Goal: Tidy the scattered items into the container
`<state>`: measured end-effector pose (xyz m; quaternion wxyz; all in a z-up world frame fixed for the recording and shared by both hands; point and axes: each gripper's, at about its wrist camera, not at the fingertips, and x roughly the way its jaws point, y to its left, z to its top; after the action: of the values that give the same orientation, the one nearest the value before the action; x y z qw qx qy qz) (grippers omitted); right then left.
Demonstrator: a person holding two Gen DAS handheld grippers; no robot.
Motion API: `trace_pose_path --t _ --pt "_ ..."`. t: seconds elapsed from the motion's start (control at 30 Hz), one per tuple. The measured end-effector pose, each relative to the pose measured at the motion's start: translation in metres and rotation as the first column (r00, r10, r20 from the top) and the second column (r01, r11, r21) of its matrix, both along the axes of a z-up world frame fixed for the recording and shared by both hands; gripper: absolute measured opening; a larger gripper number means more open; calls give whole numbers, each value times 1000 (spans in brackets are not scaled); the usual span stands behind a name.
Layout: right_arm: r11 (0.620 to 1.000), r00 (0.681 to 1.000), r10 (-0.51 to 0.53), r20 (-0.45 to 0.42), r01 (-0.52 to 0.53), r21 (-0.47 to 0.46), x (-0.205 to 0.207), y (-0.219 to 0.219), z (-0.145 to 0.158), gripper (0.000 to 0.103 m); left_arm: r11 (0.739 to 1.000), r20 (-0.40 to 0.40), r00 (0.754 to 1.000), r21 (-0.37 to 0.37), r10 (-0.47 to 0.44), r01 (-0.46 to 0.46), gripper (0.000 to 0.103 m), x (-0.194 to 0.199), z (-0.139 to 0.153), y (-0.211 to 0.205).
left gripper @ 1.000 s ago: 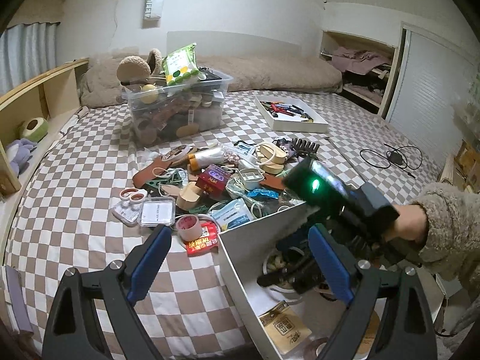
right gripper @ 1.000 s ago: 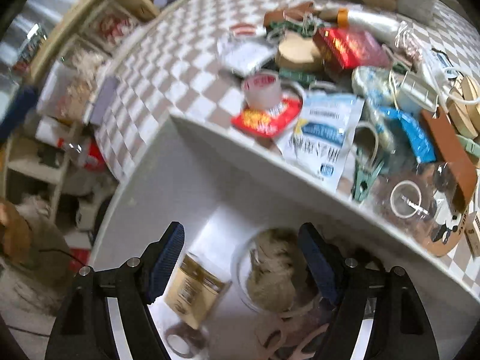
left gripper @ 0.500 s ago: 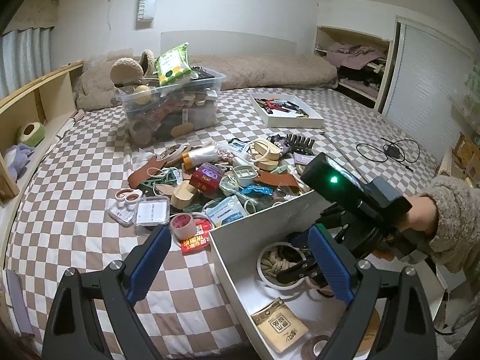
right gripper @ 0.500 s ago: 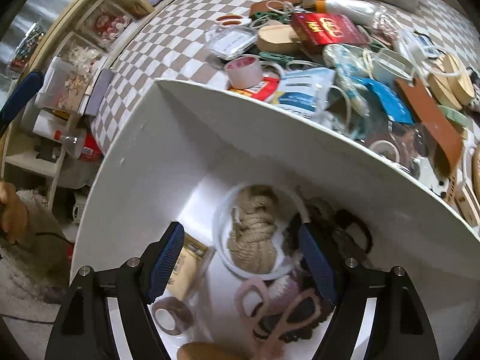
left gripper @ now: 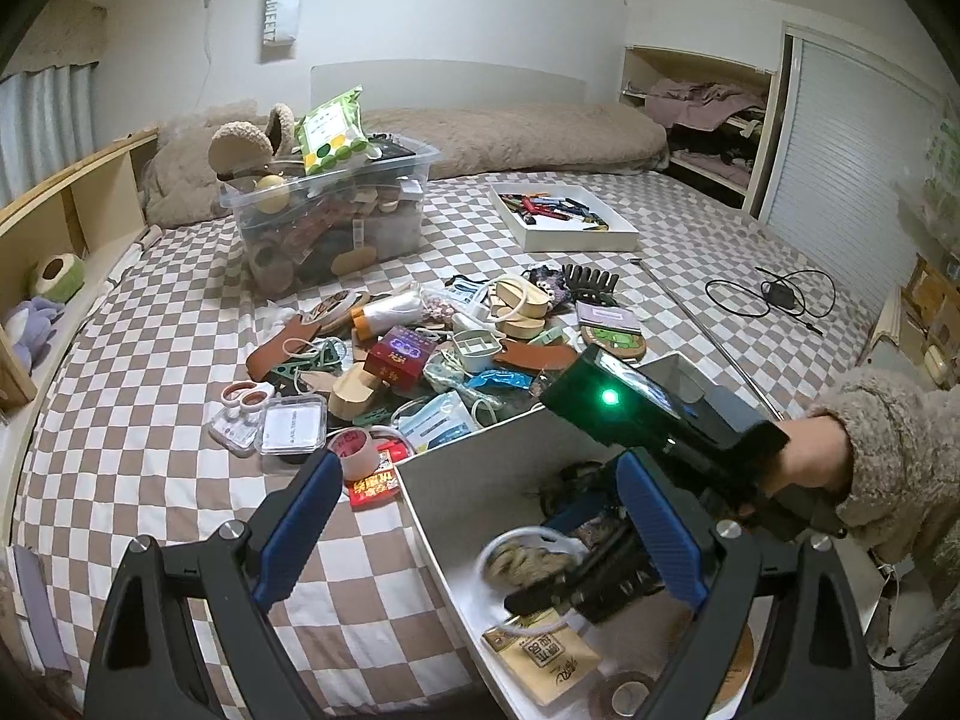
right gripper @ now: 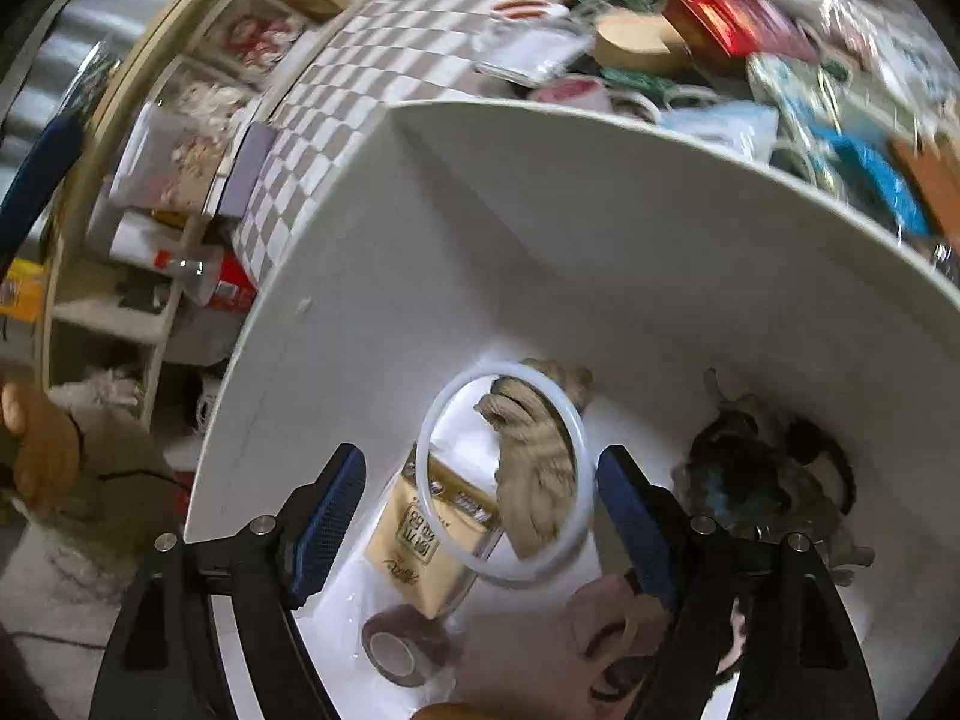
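Left wrist view, left to right. The left tool (left gripper: 474, 522) is held released and empty at the lower centre of the frame, its jaws spread over the checked bed (left gripper: 150, 420). At mid frame the scattered items (left gripper: 420, 354) are heaped on the bed, just beyond the far wall of the white container (left gripper: 480, 456), which occupies the lower right. A hanging bag (left gripper: 282, 9) at the upper left is lettered "SWEETY", read with some doubt. The red packet (left gripper: 375, 483) beside the tape roll (left gripper: 357, 450) bears characters too small to be read.

Right wrist view, left to right. The right tool (right gripper: 480, 525) is lowered inside the container (right gripper: 540, 192), jaws apart, nothing pressed between the pads. Between them, on the container floor, a white ring (right gripper: 501, 567) is seen lying over a coil of rope (right gripper: 537, 468) and a gold sachet (right gripper: 423, 540) printed with characters that cannot be made out.

The step in hand is judged to be a deposit just completed, or an adjustment of the contents. The next move is judged to call for the right tool to be lifted clear of the wall and carried to the heap for another item.
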<state>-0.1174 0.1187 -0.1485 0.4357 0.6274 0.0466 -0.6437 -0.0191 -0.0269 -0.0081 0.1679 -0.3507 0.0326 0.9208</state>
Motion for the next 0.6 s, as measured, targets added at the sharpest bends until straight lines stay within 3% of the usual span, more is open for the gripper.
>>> trace_pose_path --t 0.37,0.6 --pt "997 988 -73 -135 69 -38 16 44 46 80 1000 -16 1000 -13 -16 16 94 5 6 12" --pt "988 947 -149 -284 132 -78 36 83 85 80 1000 -32 999 -21 -24 23 94 9 12 22"
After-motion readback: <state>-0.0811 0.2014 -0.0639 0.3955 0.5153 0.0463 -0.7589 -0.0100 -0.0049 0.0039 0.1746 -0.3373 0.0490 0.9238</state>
